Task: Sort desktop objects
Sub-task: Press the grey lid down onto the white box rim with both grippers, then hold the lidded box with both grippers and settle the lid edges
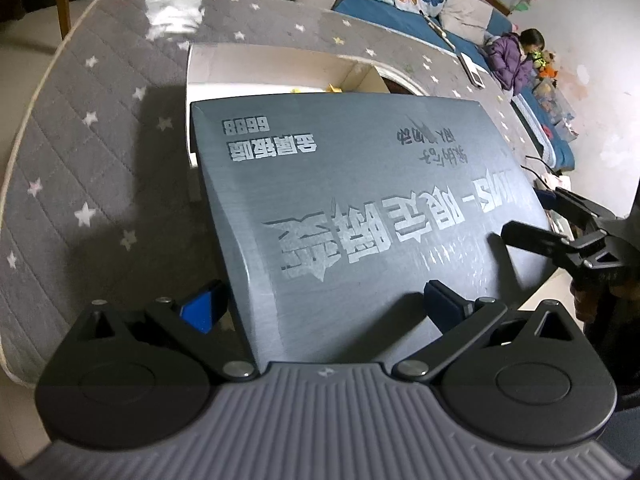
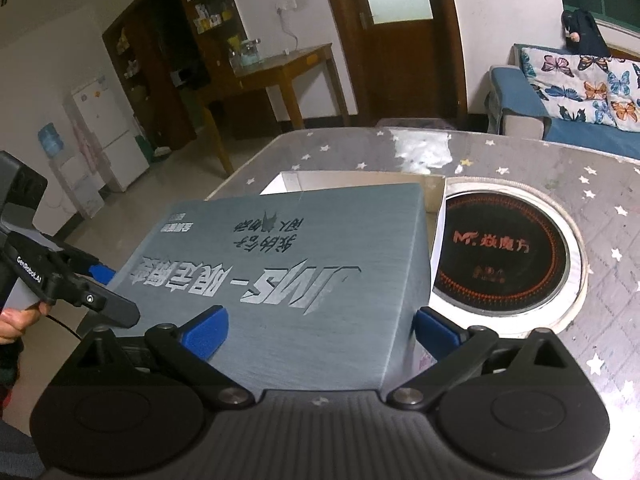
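Gleaming grey lid (image 1: 360,208), silver lettering

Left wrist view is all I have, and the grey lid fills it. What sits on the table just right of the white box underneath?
Observer: A round black cooktop with an orange ring, set into the table right beside the white box.
Operator: Is the right hand-held gripper properly on the lid?
Observer: It looks so. The right hand-held gripper has a blue pad on each side of the grey lid, at its near end.
Operator: And how does my side look from there?
Observer: The left hand-held gripper pinches the lid's left edge, and a hand shows behind it.
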Motion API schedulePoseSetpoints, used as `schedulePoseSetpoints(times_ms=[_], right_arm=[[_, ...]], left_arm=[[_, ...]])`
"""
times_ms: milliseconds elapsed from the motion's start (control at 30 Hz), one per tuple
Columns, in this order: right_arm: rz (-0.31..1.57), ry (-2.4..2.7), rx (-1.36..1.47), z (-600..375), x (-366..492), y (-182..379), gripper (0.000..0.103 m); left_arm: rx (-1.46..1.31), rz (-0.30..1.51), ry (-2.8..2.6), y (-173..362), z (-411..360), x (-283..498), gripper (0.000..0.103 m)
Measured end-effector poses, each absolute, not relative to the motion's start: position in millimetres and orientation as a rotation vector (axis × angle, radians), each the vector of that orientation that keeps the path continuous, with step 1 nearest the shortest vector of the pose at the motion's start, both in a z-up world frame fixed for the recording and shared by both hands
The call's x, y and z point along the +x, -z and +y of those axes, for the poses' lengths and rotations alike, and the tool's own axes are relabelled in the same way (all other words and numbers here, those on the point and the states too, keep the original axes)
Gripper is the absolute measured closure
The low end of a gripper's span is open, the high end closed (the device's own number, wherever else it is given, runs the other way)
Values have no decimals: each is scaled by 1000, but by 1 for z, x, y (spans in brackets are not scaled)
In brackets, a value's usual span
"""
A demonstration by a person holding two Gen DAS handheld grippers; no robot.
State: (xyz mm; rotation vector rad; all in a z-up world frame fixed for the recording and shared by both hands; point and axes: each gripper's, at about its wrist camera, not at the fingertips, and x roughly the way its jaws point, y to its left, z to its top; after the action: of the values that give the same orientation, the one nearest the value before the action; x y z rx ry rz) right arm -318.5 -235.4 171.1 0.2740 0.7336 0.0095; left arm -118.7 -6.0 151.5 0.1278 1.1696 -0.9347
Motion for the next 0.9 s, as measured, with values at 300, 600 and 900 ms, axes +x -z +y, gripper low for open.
schedulePoseSetpoints(times_ms=[300,600,900], right_arm=[[696,9,286,-244,-305,-174,2],[636,50,269,-260,-277,-181,2],[586,81,293,-283,-243,-182,2]], left_arm=[[114,1116,907,-162,-24,-93,0],[114,1042,887,-176,-50,-66,0],[74,1027,844,-174,-74,-27,0]])
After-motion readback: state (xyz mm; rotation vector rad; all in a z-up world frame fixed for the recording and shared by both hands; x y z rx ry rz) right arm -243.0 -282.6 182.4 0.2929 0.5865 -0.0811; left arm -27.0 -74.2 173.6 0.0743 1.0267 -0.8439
